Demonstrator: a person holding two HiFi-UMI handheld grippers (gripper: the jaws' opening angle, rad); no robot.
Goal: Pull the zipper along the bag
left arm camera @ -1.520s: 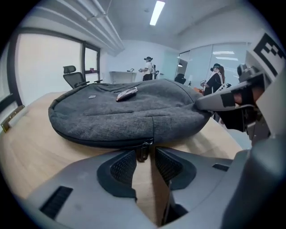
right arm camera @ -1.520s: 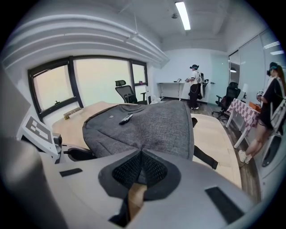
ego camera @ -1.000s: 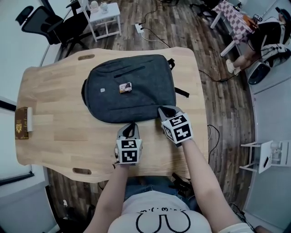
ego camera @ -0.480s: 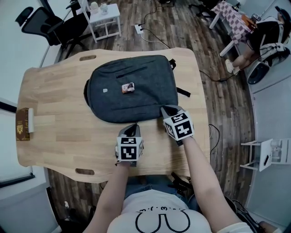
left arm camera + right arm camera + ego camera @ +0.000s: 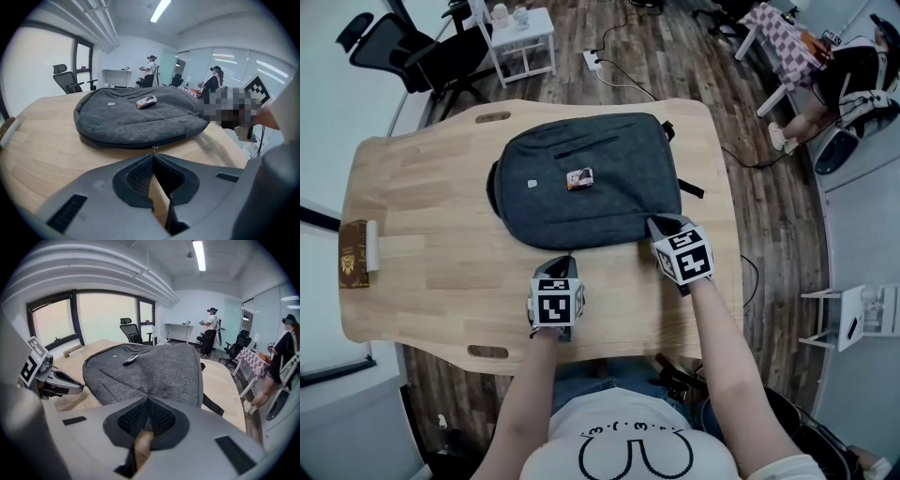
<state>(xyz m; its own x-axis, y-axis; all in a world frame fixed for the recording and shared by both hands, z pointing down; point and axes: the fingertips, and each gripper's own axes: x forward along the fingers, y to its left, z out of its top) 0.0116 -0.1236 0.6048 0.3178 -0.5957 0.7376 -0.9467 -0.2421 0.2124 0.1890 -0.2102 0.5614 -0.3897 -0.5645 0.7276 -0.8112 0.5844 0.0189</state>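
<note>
No readable text
The small label (image 5: 579, 177) on the backpack (image 5: 609, 211) and the brown booklet (image 5: 352, 254) at the left are too small to read

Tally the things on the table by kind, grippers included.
Bag: 1
Small item on the bag: 1
Book: 1
Grippers: 2 (left gripper shut on the zip pull; right gripper shut at the bag's corner)
Total: 5
</note>
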